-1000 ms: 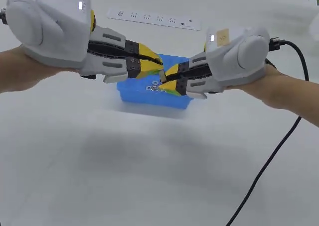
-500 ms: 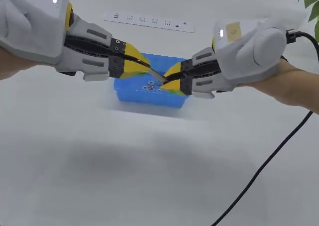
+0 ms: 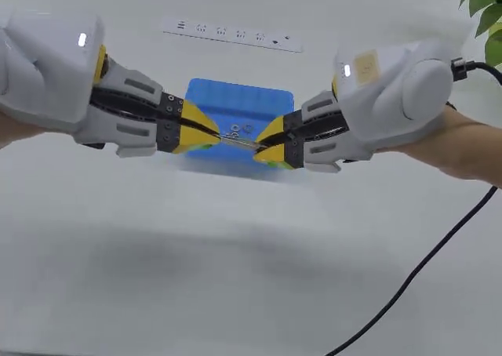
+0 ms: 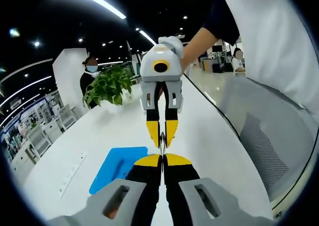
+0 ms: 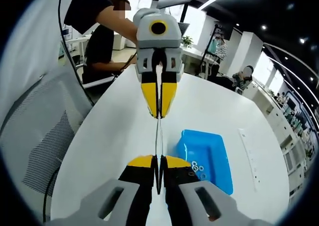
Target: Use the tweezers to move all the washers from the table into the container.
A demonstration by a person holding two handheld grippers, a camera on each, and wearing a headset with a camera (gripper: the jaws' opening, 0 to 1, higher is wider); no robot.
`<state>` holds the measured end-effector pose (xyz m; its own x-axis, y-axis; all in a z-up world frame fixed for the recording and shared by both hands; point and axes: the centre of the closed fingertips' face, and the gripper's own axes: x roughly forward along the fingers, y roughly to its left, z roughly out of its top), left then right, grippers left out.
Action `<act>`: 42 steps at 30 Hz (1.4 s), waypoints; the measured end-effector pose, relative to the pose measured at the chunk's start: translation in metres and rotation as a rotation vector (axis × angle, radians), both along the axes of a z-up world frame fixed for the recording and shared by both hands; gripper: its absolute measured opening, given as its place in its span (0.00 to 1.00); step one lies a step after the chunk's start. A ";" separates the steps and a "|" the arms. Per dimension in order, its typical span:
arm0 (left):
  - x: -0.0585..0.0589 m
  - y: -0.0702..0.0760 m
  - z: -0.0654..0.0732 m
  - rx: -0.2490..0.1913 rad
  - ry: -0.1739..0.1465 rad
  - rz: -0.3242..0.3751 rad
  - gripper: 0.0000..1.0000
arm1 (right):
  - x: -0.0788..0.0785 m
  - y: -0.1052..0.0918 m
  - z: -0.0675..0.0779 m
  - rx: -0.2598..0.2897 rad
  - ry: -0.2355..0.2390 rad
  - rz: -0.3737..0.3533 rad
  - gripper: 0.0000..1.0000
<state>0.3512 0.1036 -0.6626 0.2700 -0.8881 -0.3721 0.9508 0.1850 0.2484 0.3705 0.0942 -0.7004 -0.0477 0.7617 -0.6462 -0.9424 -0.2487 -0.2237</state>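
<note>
So the tweezers (image 3: 238, 141) are pinched from both ends right now. The left gripper (image 3: 213, 135) comes in from the left of the head frame and the right gripper (image 3: 262, 146) from the right, nose to nose, with the thin metal strip bridging the short gap between them at mid-frame. Both sets of jaws look closed down on it, no daylight between the yellow tips.

In the right gripper view the tweezers (image 5: 159, 136) run straight up from the right gripper (image 5: 158, 161) into the left gripper (image 5: 159, 114). The long axis is dead in line with both jaws, and it seems to sit deeper in the right one's grip. In the left gripper view only a short sliver (image 4: 162, 139) shows between the left gripper (image 4: 162, 159) and the right gripper (image 4: 162, 142).

The washers (image 3: 240, 128) I can make out are in the blue container (image 3: 235, 97), just above the tweezers in the head frame. In the right gripper view they sit low right (image 5: 197, 167), inside the container (image 5: 212, 149), off to the side of the tweezer line and not ahead of it.

My read: this is a hand-off or a regrip (can't say which way it's going). Whoever ends up with the tweezers has to swing that long axis round toward the washers, and both grippers look about equally near the container. The risk is one jaw letting go before the other has a solid hold, so the tweezers drop on the table (image 3: 235, 277).
</note>
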 end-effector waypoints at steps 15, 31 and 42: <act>0.002 0.011 -0.062 0.079 0.099 0.035 0.05 | -0.009 -0.003 -0.033 -0.071 0.049 -0.001 0.07; 0.017 0.011 -0.117 0.185 0.199 0.057 0.05 | 0.007 -0.005 -0.086 -0.131 0.091 -0.066 0.08; 0.016 0.010 -0.134 0.239 0.244 0.049 0.05 | 0.006 -0.007 -0.105 -0.183 0.115 -0.084 0.08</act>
<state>0.3670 0.1140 -0.7969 0.1871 -0.7560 -0.6272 0.9791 0.1955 0.0564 0.3768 0.0872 -0.8049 -0.0701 0.6371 -0.7676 -0.9782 -0.1945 -0.0721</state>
